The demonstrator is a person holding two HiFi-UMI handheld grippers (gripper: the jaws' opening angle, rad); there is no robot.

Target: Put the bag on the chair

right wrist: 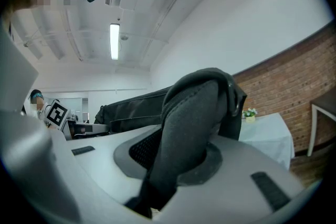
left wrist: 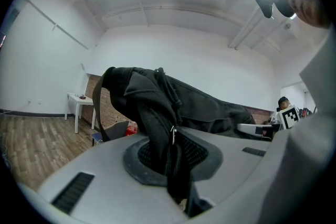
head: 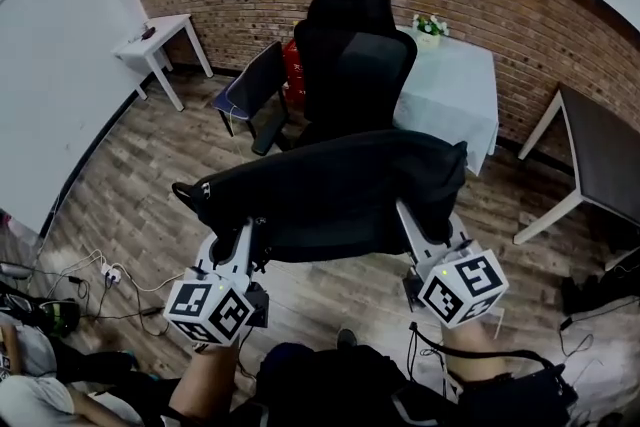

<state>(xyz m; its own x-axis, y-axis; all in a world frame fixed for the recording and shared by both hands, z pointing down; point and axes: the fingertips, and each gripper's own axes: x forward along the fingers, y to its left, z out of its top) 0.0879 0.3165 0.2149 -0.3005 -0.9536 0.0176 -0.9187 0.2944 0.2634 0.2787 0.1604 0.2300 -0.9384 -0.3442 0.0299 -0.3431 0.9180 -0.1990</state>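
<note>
A black bag (head: 335, 190) hangs stretched between my two grippers, held level above the wooden floor. My left gripper (head: 245, 237) is shut on the bag's left end; its fabric and a zipper pull (left wrist: 171, 132) are pinched between the jaws. My right gripper (head: 412, 218) is shut on the bag's right end, with a thick fold of grey-black fabric (right wrist: 184, 134) between the jaws. A black office chair (head: 350, 60) with a tall back stands just beyond the bag, facing me. Its seat is hidden behind the bag.
Behind the chair a table with a pale cloth (head: 455, 90) carries a small flower pot (head: 428, 27). A dark blue chair (head: 250, 93) and a red item stand to the left, a white side table (head: 155, 40) farther left, a dark table (head: 600, 155) at right. Cables (head: 90, 270) lie on the floor.
</note>
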